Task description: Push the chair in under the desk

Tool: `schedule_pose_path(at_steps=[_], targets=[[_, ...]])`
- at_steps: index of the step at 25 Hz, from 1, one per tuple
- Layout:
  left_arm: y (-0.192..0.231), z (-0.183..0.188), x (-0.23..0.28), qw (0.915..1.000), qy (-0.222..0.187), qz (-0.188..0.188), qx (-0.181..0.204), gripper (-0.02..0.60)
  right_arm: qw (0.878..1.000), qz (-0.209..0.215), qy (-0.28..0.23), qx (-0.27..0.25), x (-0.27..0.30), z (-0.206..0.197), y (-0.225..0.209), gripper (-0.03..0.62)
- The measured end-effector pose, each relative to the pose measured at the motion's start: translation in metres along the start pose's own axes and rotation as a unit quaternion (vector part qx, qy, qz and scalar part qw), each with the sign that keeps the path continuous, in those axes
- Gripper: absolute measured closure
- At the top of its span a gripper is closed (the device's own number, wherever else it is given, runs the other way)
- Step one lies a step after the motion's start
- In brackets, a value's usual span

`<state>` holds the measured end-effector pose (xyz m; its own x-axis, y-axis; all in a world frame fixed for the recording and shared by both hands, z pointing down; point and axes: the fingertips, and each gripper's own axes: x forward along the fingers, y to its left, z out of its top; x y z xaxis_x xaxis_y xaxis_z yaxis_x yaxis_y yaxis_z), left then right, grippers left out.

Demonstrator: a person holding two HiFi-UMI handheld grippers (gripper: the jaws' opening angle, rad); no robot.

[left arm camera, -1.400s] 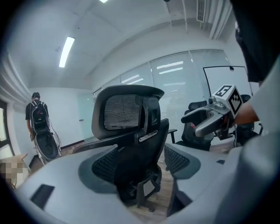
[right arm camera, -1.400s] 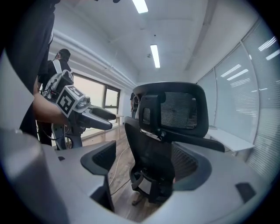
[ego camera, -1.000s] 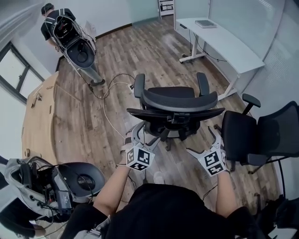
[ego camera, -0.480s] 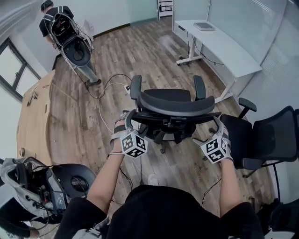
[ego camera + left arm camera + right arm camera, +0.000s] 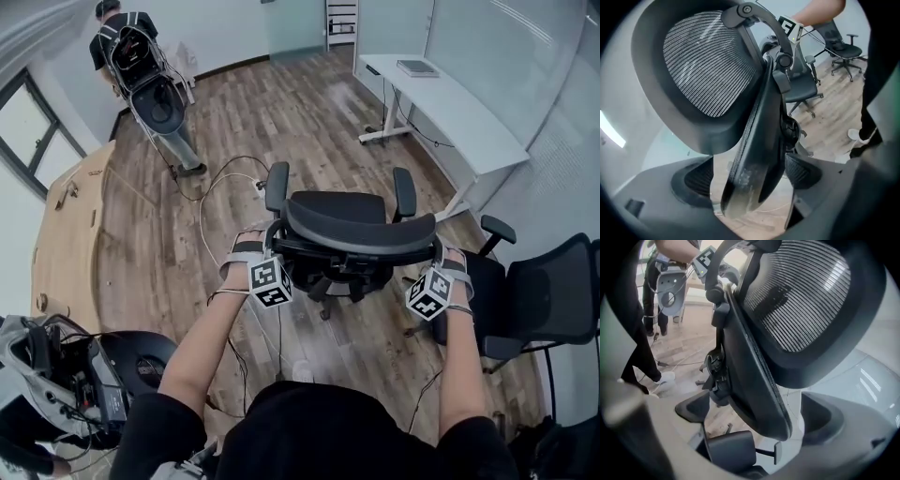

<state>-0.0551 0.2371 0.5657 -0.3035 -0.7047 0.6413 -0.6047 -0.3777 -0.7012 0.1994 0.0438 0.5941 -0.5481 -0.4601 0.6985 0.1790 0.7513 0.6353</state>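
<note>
A black mesh office chair (image 5: 361, 230) stands in the middle of the wood floor with its back towards me. The white desk (image 5: 459, 108) is beyond it at the upper right. My left gripper (image 5: 266, 242) is at the left end of the backrest. In the left gripper view (image 5: 750, 176) the backrest's edge (image 5: 754, 140) lies between the jaws; they are opening, with a gap on both sides. My right gripper (image 5: 439, 258) is at the right end. There too the backrest edge (image 5: 759, 376) lies between open jaws, clear of the pads (image 5: 693, 411).
A second black chair (image 5: 544, 281) stands close on the right. Cables (image 5: 216, 187) trail over the floor left of the chair. A person with a rig (image 5: 127, 47) is at the back left. A wooden table (image 5: 70, 234) and another rig (image 5: 84, 375) are at the left.
Both grippers have moved forward from behind the chair to the two ends of its backrest. Each now has the backrest edge between its jaws.
</note>
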Motion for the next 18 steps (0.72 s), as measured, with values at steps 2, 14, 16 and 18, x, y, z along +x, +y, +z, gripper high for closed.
schedule_pose_path(at_steps=[2, 14, 16, 18], targets=[[0.001, 0.002, 0.007, 0.9999, 0.005, -0.010, 0.003, 0.110, 1.000, 0.007, 0.011, -0.018, 0.007, -0.001, 0.000, 0.006], [-0.007, -0.007, 0.034, 0.9983, 0.027, -0.047, 0.023, 0.111, 0.994, 0.051, 0.066, -0.067, 0.036, -0.015, 0.013, 0.006], [-0.005, -0.008, 0.034, 0.9984, 0.027, -0.043, 0.025, 0.110, 0.994, 0.044, 0.074, -0.072, 0.036, -0.016, 0.014, 0.006], [-0.005, -0.007, 0.034, 0.9983, 0.021, -0.050, 0.022, 0.111, 0.993, 0.043, 0.087, -0.073, 0.036, -0.017, 0.016, 0.006]])
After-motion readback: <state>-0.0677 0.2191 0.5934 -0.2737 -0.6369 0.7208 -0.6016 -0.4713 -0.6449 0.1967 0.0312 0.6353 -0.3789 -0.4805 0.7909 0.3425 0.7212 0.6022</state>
